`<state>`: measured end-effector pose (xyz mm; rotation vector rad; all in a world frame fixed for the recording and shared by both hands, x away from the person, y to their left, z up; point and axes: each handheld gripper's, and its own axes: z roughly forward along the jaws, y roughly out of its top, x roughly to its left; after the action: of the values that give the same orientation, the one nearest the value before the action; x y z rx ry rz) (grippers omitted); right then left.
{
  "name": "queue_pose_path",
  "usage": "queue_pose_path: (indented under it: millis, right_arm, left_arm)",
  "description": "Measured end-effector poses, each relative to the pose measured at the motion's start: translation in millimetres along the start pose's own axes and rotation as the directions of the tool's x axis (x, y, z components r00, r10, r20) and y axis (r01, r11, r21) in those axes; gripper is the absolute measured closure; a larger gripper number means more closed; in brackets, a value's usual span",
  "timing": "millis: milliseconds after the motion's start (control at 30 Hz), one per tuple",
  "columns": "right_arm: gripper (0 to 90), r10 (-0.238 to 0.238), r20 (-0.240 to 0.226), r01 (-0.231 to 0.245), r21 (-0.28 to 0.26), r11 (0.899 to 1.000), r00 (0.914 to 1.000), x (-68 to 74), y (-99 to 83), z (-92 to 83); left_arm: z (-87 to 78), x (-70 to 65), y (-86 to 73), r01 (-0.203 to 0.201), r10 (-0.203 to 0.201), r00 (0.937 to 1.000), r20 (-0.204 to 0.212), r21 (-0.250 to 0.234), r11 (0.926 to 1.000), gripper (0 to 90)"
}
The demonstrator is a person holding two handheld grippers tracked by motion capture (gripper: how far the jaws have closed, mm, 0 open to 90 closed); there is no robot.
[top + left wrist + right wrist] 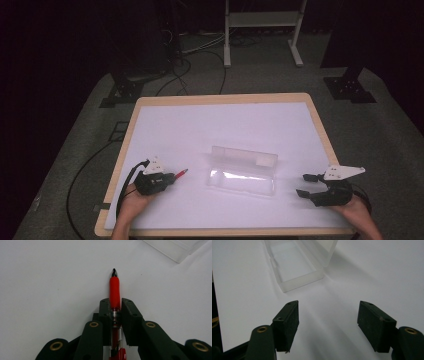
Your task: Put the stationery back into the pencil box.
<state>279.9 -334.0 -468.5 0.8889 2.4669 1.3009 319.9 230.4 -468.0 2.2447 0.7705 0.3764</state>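
Two claws: left claw (115, 312) pinching red pen (114, 291); right claw (328, 325) spread, probably empty.

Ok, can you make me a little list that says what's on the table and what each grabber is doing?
table: white top with a wooden rim
box: clear plastic box, lid open, near the middle of the table
pen: red pen, tip pointing away from the hand
left gripper: left gripper shut on the pen, which sticks out past its jaws
right gripper: right gripper open, holding nothing, jaws spread wide
where the grippers are: one on each side of the box, neither touching it
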Motion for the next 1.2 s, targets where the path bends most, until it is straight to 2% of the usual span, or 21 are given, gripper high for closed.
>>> queue_pose_path:
  millis: [300,533,567,767,900,1000,1200]
  right_arm:
    - [33.0,0.006,-0.001,-0.006,0.009,1.0,1.0,-0.5,-3.2,1.5]
    - [32.9,0.005,-0.003,-0.005,0.017,1.0,1.0,-0.8,-4.0,2.8]
    - [32.9,0.006,-0.003,-0.006,0.016,1.0,1.0,-1.3,-4.5,2.7]
    - [32.9,0.002,-0.002,-0.002,0.016,1.0,1.0,-1.3,-4.8,2.2]
    - [32.8,0.003,-0.001,-0.003,0.014,1.0,1.0,-2.0,-4.6,1.8]
    - [32.6,0.007,-0.002,-0.007,0.018,1.0,1.0,-2.8,-4.9,2.2]
    - [32.0,0.007,0.002,-0.007,0.021,1.0,1.0,-3.5,-5.5,1.7]
  left_arm:
    - [-4.0,-2.4,1.7,-0.002,0.002,0.9999,0.012,-0.015,0.9999,79.1]
    - [-6.2,-9.5,9.8,-0.034,0.035,0.9985,0.043,-0.016,0.9993,79.1]
    - [-4.7,-12.2,14.6,-0.058,0.058,0.9971,0.05,-0.008,0.9983,79.1]
    - [-4.2,-17.9,28.7,-0.11,0.11,0.9915,0.07,-0.003,0.9939,79.1]
    - [-7.4,-19.1,37.2,-0.124,0.125,0.989,0.078,-0.016,0.9921,79.1]
    - [-8.0,-19.3,41.5,-0.121,0.123,0.9869,0.104,-0.033,0.9922,79.1]
    - [-7.6,-20.7,49.1,-0.13,0.134,0.9829,0.127,-0.038,0.9908,79.1]
